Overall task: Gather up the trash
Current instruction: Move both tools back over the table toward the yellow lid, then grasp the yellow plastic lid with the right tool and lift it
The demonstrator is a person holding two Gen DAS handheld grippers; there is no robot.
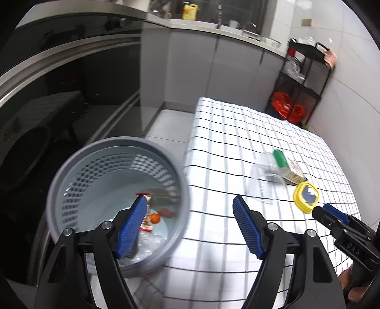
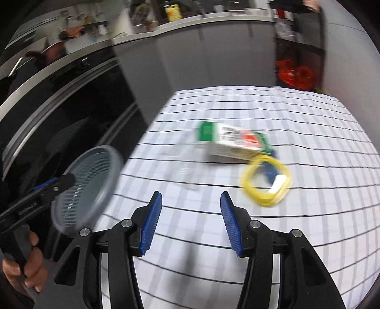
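Note:
A grey mesh trash bin (image 1: 114,152) stands on the floor left of the table, with wrappers and clear plastic in its bottom; it also shows in the right wrist view (image 2: 95,166). My left gripper (image 1: 190,202) is open and empty, over the bin's rim and the table's left edge. On the checked tablecloth (image 1: 237,133) lie a clear plastic cup (image 1: 266,183), a green-and-white carton (image 2: 232,140) and a yellow-rimmed lid (image 2: 266,183). My right gripper (image 2: 191,202) is open and empty, above the cloth short of the lid. It shows in the left wrist view (image 1: 320,209) next to the lid (image 1: 306,195).
A dark oven front (image 1: 59,83) and grey cabinets (image 1: 201,71) run behind the bin. A black shelf rack (image 1: 304,78) with red bags (image 1: 285,107) stands by the wall past the table. A yellow bottle (image 1: 189,11) is on the counter.

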